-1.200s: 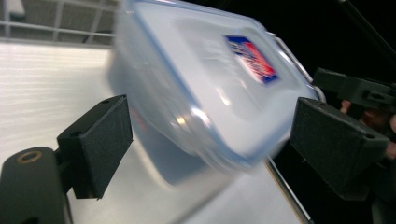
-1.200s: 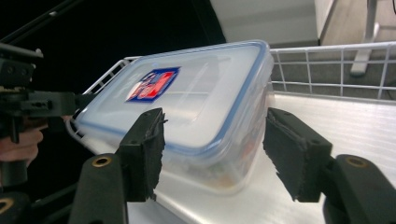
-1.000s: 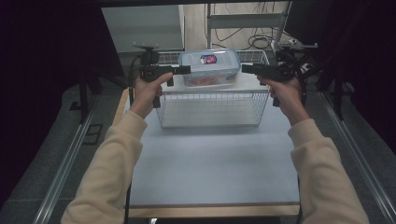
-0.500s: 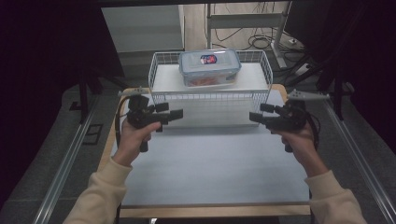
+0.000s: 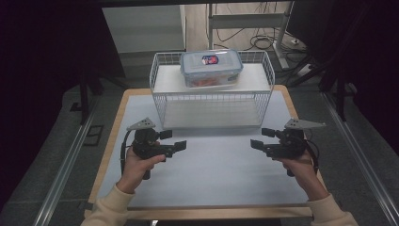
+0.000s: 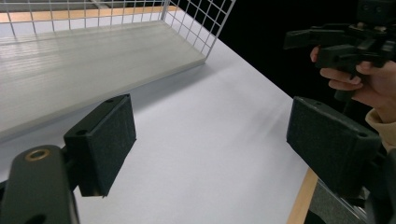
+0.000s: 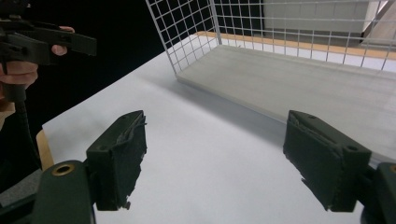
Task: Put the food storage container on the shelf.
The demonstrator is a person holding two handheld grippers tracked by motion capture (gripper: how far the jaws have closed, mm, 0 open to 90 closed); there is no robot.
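We hold two grippers low over a white table (image 5: 211,165), facing each other, with nothing between them.

At the left, our left gripper (image 5: 181,145) sits in a hand wrapped around its grip, pointing right toward the middle of the table; its jaws stand wide apart and empty, as the left gripper view shows. The forearm comes in from the bottom edge in a cream sleeve.

Beyond the middle of the table stands a white wire basket (image 5: 211,101) with a raised shelf. On that shelf, at the far side, rests a clear lidded food container (image 5: 211,68) with something orange inside, well apart from both grippers.

At the right, our right gripper (image 5: 255,144) mirrors the left, pointing left, jaws also wide apart and empty.

To lift the container well, we judge that both grippers should rise above the basket rim, approach its short ends level, and close together evenly.
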